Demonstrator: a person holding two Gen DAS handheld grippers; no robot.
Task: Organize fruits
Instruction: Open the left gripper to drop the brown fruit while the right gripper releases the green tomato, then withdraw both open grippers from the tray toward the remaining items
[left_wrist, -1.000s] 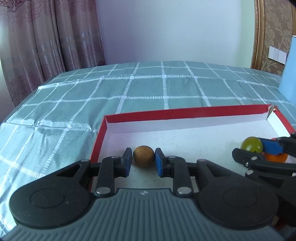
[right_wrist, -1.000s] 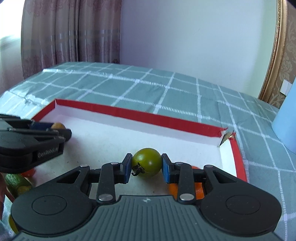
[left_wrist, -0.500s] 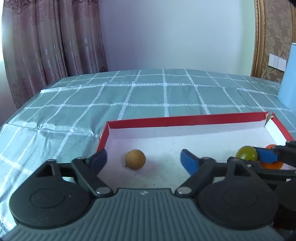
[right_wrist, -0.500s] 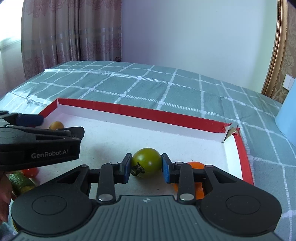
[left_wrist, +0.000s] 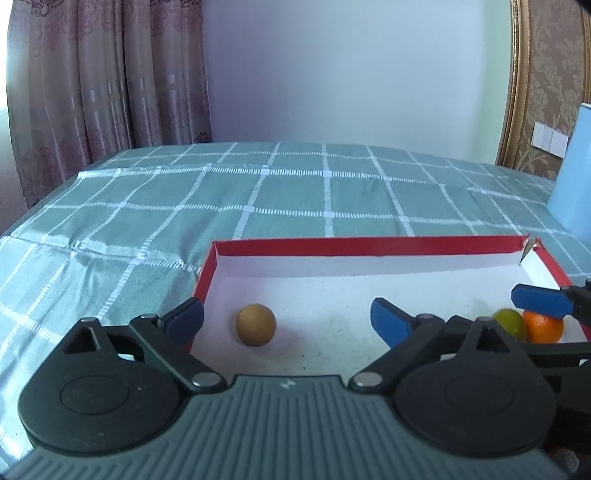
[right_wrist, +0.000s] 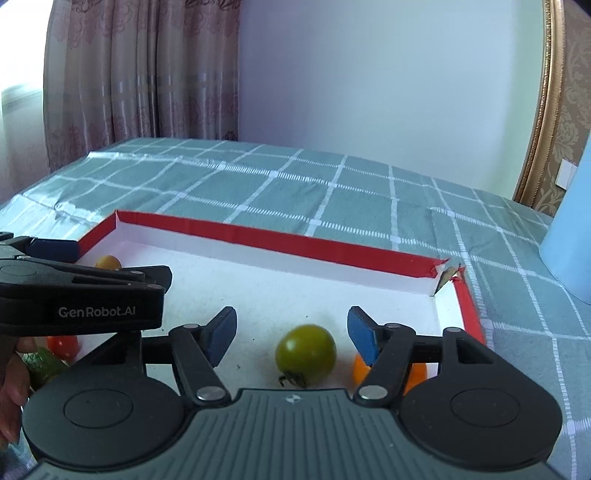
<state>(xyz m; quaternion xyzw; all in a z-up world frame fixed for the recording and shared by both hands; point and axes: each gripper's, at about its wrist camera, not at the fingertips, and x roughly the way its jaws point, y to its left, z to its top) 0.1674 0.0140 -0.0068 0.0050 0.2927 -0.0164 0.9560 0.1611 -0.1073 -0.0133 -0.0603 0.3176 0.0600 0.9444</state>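
A shallow box with red rim and white floor lies on the checked cloth. A brown round fruit rests near its left wall. My left gripper is open and raised behind it, empty. A green tomato lies on the box floor beside an orange fruit near the right wall. My right gripper is open, its pads either side of the green tomato and apart from it.
A light blue container stands on the cloth to the right of the box. A red tomato and a green fruit lie at the left, below the left gripper. Curtains and a wall lie beyond the table.
The left gripper let go of the brown fruit and drew back and up. The right gripper then opened, leaving the green tomato on the box floor beside the orange fruit.
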